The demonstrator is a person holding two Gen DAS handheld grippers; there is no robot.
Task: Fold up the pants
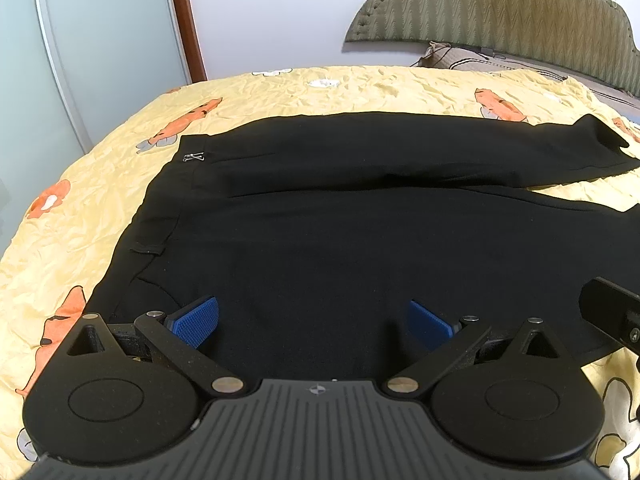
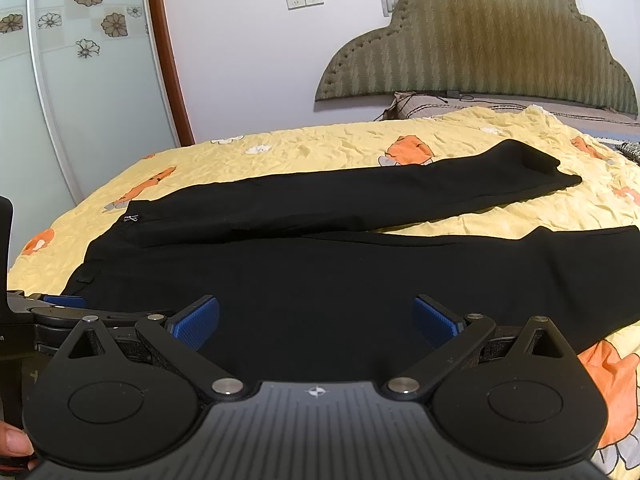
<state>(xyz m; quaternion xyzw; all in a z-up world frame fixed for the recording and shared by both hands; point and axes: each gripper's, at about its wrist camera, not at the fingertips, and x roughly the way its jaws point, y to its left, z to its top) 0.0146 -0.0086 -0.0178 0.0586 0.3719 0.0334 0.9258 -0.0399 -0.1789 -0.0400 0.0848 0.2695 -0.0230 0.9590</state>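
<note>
Setting: bedroom; bed with yellow floral bedspread (image 1: 280, 92), padded headboard (image 2: 480, 48) behind.
Item: black pants (image 1: 340, 240), spread flat, waistband left, legs parted rightward.
Left gripper (image 1: 312, 322): jaws wide apart, empty, over the near leg.
Right gripper (image 2: 316, 322): likewise spread, empty.
Step, judged: pre-grasp; next, pinch the near edge and carry it over the far leg.
Obscured: near hem; black cloth hides seams.

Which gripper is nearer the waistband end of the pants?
Left. The left gripper sits over the near leg beside the waistband; the right gripper is farther along the pants, towards the cuffs.
</note>
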